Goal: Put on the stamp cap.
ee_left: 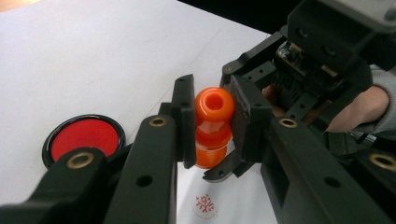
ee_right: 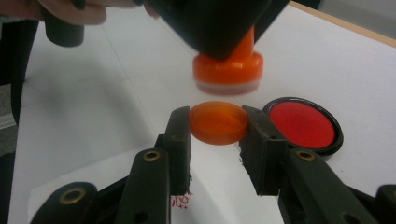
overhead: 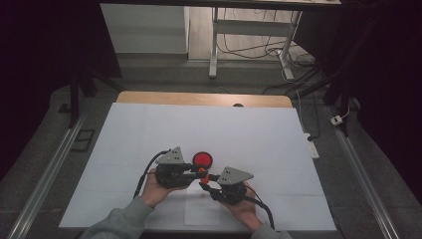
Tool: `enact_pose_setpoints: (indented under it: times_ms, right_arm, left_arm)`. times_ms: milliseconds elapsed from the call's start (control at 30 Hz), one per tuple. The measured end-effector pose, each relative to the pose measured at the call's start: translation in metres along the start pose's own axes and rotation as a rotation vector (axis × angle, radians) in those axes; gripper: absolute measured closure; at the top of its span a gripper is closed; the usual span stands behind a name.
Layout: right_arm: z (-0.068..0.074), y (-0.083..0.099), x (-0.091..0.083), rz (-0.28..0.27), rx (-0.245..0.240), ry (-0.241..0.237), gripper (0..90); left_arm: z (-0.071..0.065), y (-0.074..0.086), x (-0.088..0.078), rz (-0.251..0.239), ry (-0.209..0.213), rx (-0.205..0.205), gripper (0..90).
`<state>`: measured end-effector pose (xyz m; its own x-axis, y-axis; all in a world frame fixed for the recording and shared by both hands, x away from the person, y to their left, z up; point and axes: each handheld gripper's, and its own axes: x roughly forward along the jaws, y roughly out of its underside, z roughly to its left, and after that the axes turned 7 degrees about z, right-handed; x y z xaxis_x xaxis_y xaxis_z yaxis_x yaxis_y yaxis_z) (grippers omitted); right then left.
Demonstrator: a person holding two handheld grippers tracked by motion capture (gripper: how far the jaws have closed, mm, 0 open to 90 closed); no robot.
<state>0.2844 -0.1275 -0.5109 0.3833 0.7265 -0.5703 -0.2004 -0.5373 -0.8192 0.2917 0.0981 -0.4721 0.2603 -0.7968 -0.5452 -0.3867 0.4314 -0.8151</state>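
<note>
The orange stamp is a glossy plastic piece with a rounded knob on top that has a round dimple in its crown, a narrow waist below it, and a wider round base. In the right gripper view its base appears as a thick orange disc with a paler band along the lower rim, slightly blurred, hanging above the white sheet. The left gripper has its jaws closed on the knob and waist, one pad pressed to each side.

Just below the stamp, the right gripper has its jaws closed on the stamp's cap, a shallow, translucent orange disc with a flat face and a low rim, pinched at its edges. Cap and stamp base are apart, with a gap of white sheet between them.

In the high view the left gripper and right gripper meet over the near middle of the table, with the stamp between them. A round ink pad, red in a black rim, lies on the sheet at about twelve o'clock from the stamp, just beside it. A small red stamped mark sits on the paper under the grippers.
</note>
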Motion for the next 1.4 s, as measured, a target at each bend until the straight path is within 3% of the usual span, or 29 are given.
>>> enact_pose_setpoints:
  times_ms: [333, 1400]
  right_arm:
    - [-0.001, -0.0021, -0.0035, -0.027, 0.011, -0.006, 63.7]
    - [-0.0018, -0.0021, -0.0053, -0.039, 0.027, 0.0, 64.0]
  left_arm:
    - [0.0005, 0.001, 0.0015, 0.013, -0.002, 0.001, 72.4]
    - [-0.0011, 0.0027, 0.0068, 0.016, -0.003, -0.002, 72.4]
